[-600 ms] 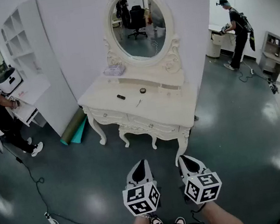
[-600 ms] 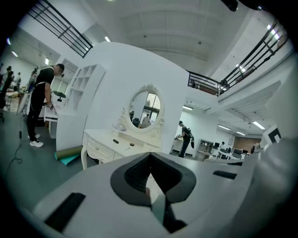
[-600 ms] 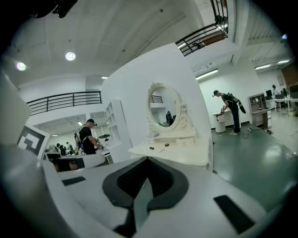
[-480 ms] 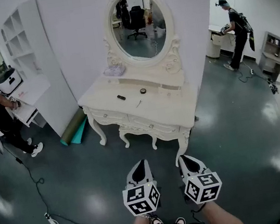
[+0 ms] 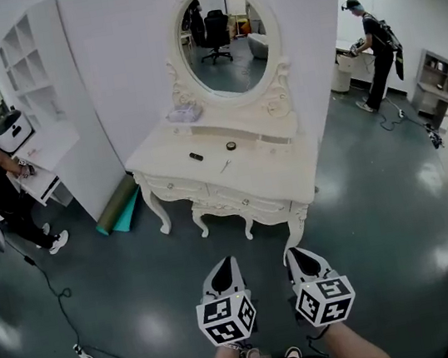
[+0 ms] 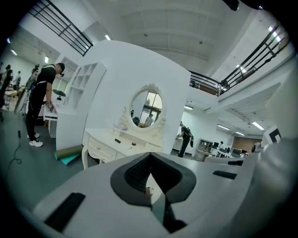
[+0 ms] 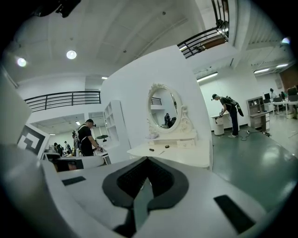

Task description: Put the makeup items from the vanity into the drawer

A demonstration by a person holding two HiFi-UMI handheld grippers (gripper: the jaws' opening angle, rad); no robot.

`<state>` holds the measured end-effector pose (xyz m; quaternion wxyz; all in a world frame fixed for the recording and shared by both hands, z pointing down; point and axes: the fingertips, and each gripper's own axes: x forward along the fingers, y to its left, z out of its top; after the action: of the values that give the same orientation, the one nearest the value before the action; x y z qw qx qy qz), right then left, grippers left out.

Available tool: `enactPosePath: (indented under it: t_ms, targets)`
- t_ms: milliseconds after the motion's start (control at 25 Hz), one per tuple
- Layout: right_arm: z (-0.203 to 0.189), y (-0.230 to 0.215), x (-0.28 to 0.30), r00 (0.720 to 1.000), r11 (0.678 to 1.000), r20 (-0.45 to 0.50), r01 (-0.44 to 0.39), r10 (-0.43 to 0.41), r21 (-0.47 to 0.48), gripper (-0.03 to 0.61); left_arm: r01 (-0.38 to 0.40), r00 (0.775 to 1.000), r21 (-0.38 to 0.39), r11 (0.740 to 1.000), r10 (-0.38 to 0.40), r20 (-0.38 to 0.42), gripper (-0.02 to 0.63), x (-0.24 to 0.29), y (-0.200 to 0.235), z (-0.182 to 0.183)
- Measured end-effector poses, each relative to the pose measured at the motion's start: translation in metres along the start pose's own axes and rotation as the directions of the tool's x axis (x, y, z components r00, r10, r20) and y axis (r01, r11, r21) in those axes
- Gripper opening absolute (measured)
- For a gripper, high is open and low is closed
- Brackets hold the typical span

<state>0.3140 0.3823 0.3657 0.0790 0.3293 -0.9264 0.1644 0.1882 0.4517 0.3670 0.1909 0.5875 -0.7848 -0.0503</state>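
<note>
The left claw [image 5: 224, 263] and the right claw [image 5: 296, 252] are both clenched on nothing, low in the frame and well apart from the table [image 5: 280, 184]. On its top, in the upper middle, lie a small black stick [image 5: 195, 156], a round pot [image 5: 230, 145] and a thin tool [image 5: 227, 165]. I judge the flat thin tool may slip from a pinch or be pushed over the front edge, and the drawer [image 5: 177, 189] looks closed. The floor [image 5: 141, 296] between is open; a cable [image 5: 54, 287] runs at the lower left

We see left tongs [image 6: 150, 188] closed, pointing at the white table [image 6: 100, 136] and its oval mirror [image 6: 146, 110], well apart.
</note>
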Motion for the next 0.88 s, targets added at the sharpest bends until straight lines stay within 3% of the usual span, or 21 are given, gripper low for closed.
enactPosePath:
  t_ms: [480,880]
  targets:
    - [-0.016,0.004,0.017,0.995,0.995,-0.032,0.098,-0.097,0.02,0.017,0.025,1.0,0.027,0.999,-0.025,-0.019,0.005,0.004,0.036,0.007]
    - [-0.013,-0.004,0.062,0.992,0.994,-0.054,0.112,-0.111,0.006,0.017,0.014,1.0,0.038,0.999,-0.013,-0.027,0.005,0.041,0.061,0.012]
